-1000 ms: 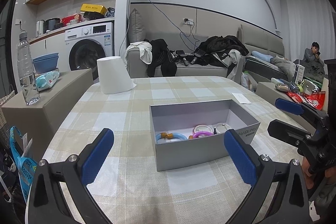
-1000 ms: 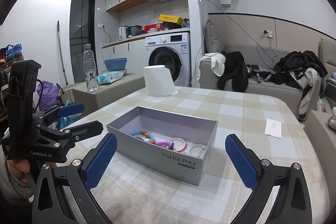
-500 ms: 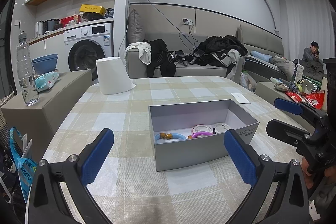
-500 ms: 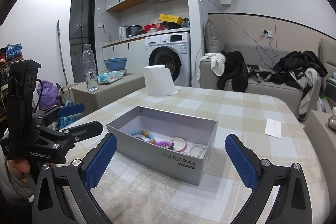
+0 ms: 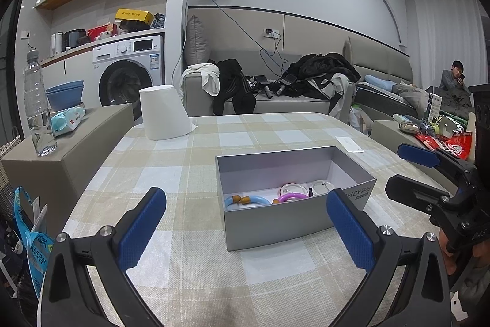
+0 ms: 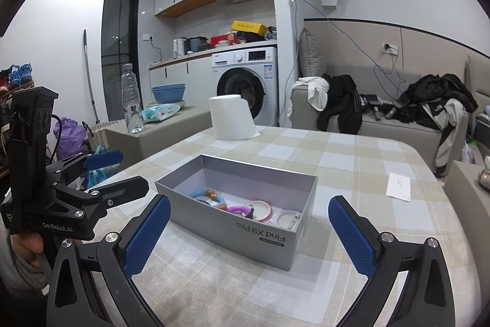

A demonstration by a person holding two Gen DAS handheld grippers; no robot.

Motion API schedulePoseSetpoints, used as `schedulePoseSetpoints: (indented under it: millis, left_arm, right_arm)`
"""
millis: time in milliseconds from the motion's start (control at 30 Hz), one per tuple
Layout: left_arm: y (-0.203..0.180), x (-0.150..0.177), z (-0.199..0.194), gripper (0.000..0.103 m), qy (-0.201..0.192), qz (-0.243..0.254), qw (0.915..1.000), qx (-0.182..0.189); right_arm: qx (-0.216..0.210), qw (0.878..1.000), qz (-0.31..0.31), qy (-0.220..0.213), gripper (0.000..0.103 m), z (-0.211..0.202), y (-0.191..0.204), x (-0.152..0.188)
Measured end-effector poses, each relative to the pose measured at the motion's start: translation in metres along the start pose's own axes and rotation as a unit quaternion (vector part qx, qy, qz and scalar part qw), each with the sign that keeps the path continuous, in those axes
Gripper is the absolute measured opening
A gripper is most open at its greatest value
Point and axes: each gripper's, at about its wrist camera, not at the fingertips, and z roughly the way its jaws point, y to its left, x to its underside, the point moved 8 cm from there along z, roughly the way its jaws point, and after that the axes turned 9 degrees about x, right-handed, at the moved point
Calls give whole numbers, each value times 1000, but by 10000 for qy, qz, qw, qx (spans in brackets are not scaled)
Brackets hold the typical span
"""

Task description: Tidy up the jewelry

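Both tongs are spread wide and empty — the left tongs (image 5: 245, 222) and the right tongs (image 6: 249, 230) hang just above the checked tabletop (image 5: 275, 131), each facing the grey box (image 5: 277, 222) from its own side. Inside the box lie the bracelets (a blue one (image 6: 206, 194), a purple (image 6: 237, 209), a pink (image 6: 260, 209), a clear (image 6: 288, 218)).
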Motion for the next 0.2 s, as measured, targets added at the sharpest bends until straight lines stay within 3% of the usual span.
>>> schedulePoseSetpoints:
  millis: [200]
  left_arm:
    - [0, 0, 0, 102, 2, 1, 10000, -1]
  right_arm:
    - [0, 10000, 1, -2, 103, 0, 0, 0]
